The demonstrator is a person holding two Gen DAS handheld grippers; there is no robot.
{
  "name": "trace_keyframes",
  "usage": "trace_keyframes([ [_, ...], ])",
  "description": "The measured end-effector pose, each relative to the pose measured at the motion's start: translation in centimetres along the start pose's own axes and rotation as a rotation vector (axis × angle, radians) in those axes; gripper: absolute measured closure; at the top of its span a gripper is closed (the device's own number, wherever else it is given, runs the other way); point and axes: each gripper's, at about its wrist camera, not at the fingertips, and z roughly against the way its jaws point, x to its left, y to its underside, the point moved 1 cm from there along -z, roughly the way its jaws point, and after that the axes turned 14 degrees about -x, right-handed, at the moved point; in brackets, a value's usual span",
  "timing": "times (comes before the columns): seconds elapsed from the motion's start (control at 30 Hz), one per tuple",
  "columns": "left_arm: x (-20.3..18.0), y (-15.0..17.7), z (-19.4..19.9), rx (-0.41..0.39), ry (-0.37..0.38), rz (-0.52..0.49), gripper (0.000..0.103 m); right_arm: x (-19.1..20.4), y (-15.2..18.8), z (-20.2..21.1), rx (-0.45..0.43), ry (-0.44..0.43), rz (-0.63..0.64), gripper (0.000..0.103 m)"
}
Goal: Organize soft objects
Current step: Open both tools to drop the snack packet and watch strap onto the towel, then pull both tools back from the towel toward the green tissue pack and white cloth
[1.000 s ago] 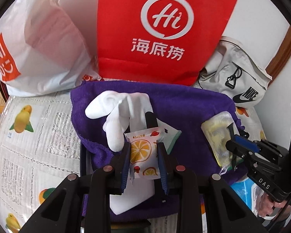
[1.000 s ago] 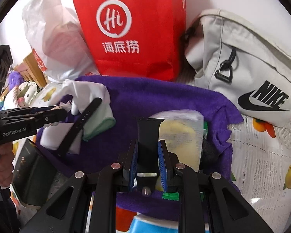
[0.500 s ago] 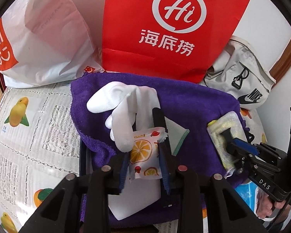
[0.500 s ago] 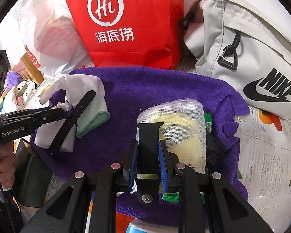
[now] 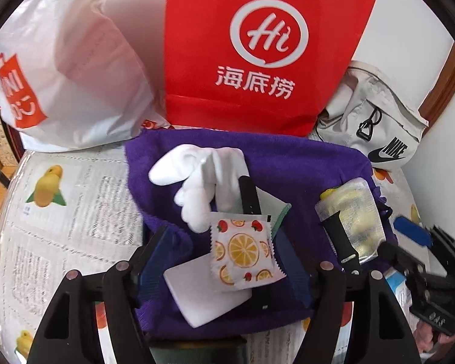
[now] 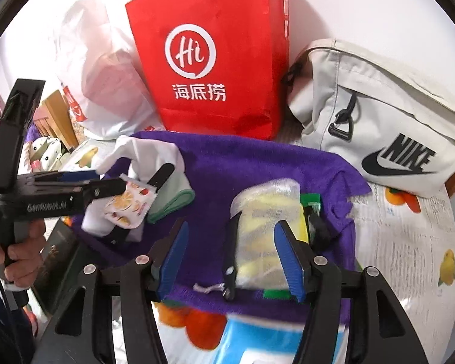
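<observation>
A purple towel lies on the table and carries the soft items. My left gripper is open, jaws either side of a fruit-print sachet that rests on a white pad, next to a white glove and a black strap. My right gripper is open around a second black strap and a mesh-wrapped yellow sponge lying on the towel. The sachet also shows in the right wrist view.
A red paper bag, a white plastic bag and a grey Nike bag stand behind the towel. The fruit-print tablecloth lies to the left. A blue packet sits at the near edge.
Both grippers have opened. The left let go of the fruit-print sachet, the right let go of the black strap; both items now lie on the towel.
</observation>
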Motion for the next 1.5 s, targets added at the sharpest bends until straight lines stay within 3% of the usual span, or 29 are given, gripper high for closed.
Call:
trace_keyframes([
  [0.27,2.0,1.2,4.3,-0.029,0.006,0.014,0.034,3.3,3.1,5.1,-0.007,-0.034,0.027,0.045],
  [0.47,3.1,2.7,7.2,-0.040,0.012,0.033,0.034,6.3,7.7,7.4,0.076,-0.114,0.021,0.045],
  [0.7,3.4,5.2,10.3,-0.045,0.041,0.026,0.034,9.0,11.5,9.8,0.111,-0.129,0.064,0.045],
  [0.83,3.7,6.6,11.5,-0.046,0.058,0.033,0.034,9.7,13.4,10.6,0.107,-0.105,0.085,0.045],
  [1.1,4.3,9.6,13.3,-0.035,0.075,0.022,0.034,11.2,16.7,9.1,0.090,0.061,0.186,0.045],
  [1.23,4.5,10.8,13.9,-0.027,0.078,0.013,0.034,12.1,17.6,8.9,0.051,0.168,0.284,0.067],
  [1.4,4.1,12.5,15.3,-0.025,0.099,-0.011,0.034,12.8,18.0,10.6,0.047,0.138,0.281,0.082],
  [1.5,3.3,13.6,16.1,-0.034,0.130,-0.027,0.034,12.7,18.4,12.6,0.034,0.093,0.238,0.084],
])
